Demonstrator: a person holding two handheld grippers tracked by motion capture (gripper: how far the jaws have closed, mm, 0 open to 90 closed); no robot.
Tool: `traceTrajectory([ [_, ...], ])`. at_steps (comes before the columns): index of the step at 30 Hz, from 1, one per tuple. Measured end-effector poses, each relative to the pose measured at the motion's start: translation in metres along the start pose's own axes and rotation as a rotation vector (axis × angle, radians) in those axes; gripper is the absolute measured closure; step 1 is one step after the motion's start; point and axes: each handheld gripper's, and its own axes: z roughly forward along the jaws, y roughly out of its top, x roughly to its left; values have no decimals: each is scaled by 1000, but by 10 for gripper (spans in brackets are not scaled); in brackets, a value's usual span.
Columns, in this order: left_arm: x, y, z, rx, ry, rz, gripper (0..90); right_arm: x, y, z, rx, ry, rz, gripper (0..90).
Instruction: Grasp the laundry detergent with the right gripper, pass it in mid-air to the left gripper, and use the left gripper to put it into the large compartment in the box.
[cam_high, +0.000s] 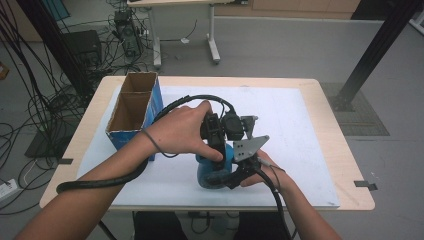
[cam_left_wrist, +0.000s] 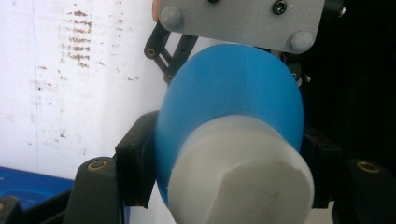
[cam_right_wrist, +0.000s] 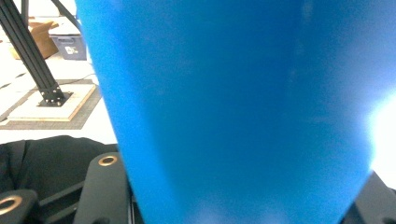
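A blue bottle (cam_high: 211, 173) with a white cap (cam_left_wrist: 243, 175) sits near the front middle of the white mat (cam_high: 300, 130). My left gripper (cam_high: 221, 151) comes down from above. In the left gripper view its jaws stand tight on both sides of the bottle (cam_left_wrist: 233, 93) at the shoulder, just behind the cap. My right gripper (cam_high: 231, 176) reaches in from the right, and its grey plate (cam_left_wrist: 243, 21) shows beyond the bottle. In the right gripper view the blue body (cam_right_wrist: 233, 107) sits between the jaws, pressed against them. A hand covers part of the bottle in the high view.
An open cardboard box (cam_high: 132, 107) with blue sides and two compartments stands at the left of the mat. Thick black cables (cam_high: 100, 181) trail from the grippers over the front-left table edge. Table legs and floor cables lie beyond the far edge.
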Motion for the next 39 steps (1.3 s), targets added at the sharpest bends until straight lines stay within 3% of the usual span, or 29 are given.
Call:
traceTrajectory([
  [39, 3, 1, 0, 7, 2, -9, 359, -5, 1, 0, 1, 4, -6, 420],
])
